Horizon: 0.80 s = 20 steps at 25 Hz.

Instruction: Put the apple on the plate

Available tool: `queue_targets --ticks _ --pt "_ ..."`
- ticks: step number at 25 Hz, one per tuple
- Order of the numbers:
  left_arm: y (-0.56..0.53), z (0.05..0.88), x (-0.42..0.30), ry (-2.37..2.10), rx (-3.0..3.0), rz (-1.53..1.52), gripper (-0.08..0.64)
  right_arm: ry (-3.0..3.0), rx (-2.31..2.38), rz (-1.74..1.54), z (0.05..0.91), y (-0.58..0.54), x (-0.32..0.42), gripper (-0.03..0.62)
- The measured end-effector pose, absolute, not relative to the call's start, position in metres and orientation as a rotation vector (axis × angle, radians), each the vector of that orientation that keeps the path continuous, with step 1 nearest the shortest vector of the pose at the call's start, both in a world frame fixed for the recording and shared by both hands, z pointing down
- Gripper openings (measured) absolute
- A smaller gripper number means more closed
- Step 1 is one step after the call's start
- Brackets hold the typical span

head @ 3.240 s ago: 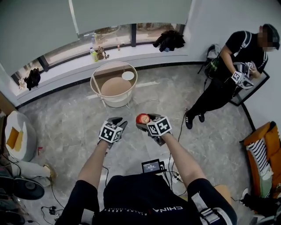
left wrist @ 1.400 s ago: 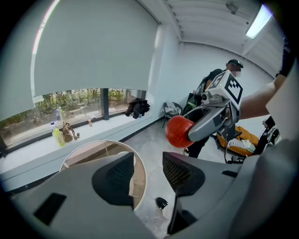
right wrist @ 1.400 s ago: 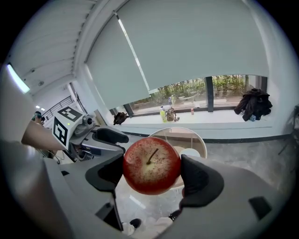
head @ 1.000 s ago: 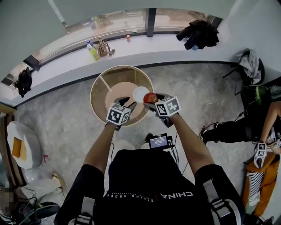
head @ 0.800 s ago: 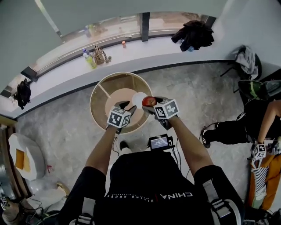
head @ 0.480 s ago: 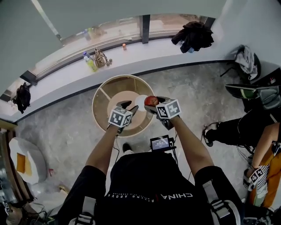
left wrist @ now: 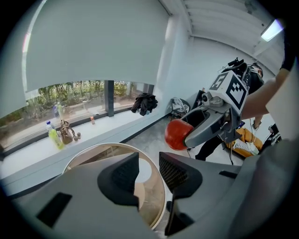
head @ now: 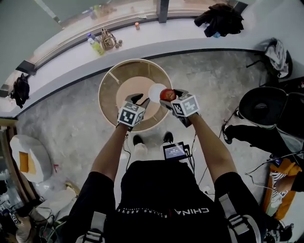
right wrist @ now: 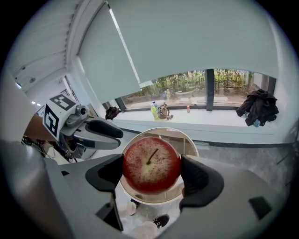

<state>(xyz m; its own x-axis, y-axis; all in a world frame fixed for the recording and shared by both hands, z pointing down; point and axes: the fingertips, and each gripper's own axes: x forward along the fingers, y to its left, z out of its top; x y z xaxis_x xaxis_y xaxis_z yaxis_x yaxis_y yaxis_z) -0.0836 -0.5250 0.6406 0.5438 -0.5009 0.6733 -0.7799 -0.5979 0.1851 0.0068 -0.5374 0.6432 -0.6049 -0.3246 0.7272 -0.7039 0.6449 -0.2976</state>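
A red apple (head: 167,94) (right wrist: 152,164) is clamped between the pads of my right gripper (head: 170,97) (right wrist: 152,173), stem toward that gripper's camera. It hangs above the round wooden table (head: 107,80) (right wrist: 188,136), at the right edge of the small white plate (head: 155,90). My left gripper (head: 140,101) (left wrist: 148,173) hovers over the table just left of the plate; its jaws have just been closing but stand apart with nothing between them. In the left gripper view the apple (left wrist: 176,134) shows in the right gripper (left wrist: 205,127).
A white window ledge (head: 142,42) behind the table carries a bottle (head: 93,42), a small bag (head: 108,39) and a black jacket (head: 219,13). A black chair (head: 261,110) stands at the right. A small screen device (head: 175,151) and cables lie on the floor by my feet.
Both grippers have moved forward and down over the table, the right one still carrying the apple. The left jaws look a little narrower.
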Motion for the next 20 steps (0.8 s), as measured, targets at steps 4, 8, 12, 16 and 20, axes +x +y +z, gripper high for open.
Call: queue_targets --ticks 4,8,12,16,20 --pt "-0.548 0.673 -0.08 -1.069 2.294 0.813 0.101 -2.198 0.774 0.737 0.69 -0.561 0.011 0.383" --pt "-0.558 0.719 -0.088 -1.056 2.257 0.82 0.045 -2.167 0.747 0.697 0.751 -0.577 -0.001 0.383" --pt "-0.576 0.778 -0.091 -1.029 2.24 0.852 0.029 -2.147 0.712 0.603 0.815 -0.603 -0.012 0.383" --pt "-0.579 0.839 -0.089 -1.004 2.214 0.844 0.028 -2.136 0.685 0.562 0.88 -0.615 -0.026 0.383" --pt "-0.589 0.884 -0.078 -1.001 2.167 0.773 0.028 -2.12 0.688 0.54 0.937 -0.629 -0.027 0.383"
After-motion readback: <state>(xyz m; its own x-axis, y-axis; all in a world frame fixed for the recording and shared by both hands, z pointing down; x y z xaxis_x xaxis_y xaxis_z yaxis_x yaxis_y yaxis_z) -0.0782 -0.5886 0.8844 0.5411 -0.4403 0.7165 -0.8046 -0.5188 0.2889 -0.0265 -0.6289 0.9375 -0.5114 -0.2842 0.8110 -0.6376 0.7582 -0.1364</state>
